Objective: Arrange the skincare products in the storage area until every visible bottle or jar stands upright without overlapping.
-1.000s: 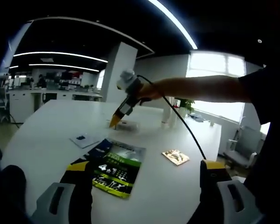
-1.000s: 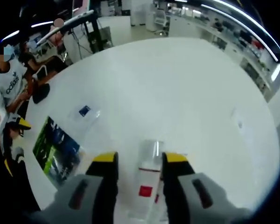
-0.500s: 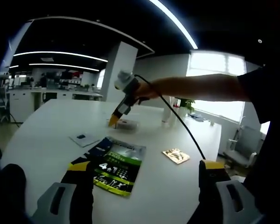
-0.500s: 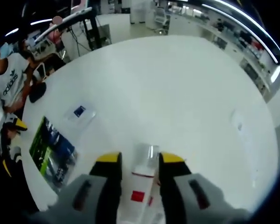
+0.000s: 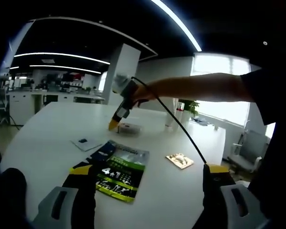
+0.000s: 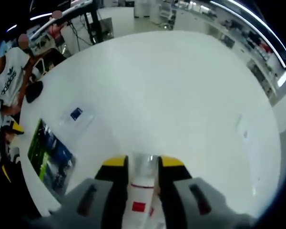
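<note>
Over the last second the right gripper (image 6: 137, 164) has narrowed and slid forward along the bottle (image 6: 142, 191): its yellow-tipped jaws, which stood clearly apart from the white body a second ago, now press close on both sides of it, and the clear cap (image 6: 144, 162) sits right between the tips. In the left gripper view the same right gripper (image 5: 115, 123) has drifted slightly toward 9 o'clock, tip down over a small flat item on the bench (image 5: 43, 129).

The relation that matters: the bottle lies between the jaws with its long axis running along them, cap toward 12 o'clock in the right gripper view and its red-labelled body toward 6 o'clock. The jaws look closed on it, so I judge it held, or all but held. It appears to be lying on the bench, not upright; standing it up would need the gripper to rotate so the cap points upward.

The left gripper (image 5: 148, 179) is wide, nothing between its jaws, hanging well back above the green magazine (image 5: 118, 171) and far from the bottle. The right gripper is plainly the nearer one. A small card (image 5: 179, 160) lies at 3 o'clock from the magazine.
</note>
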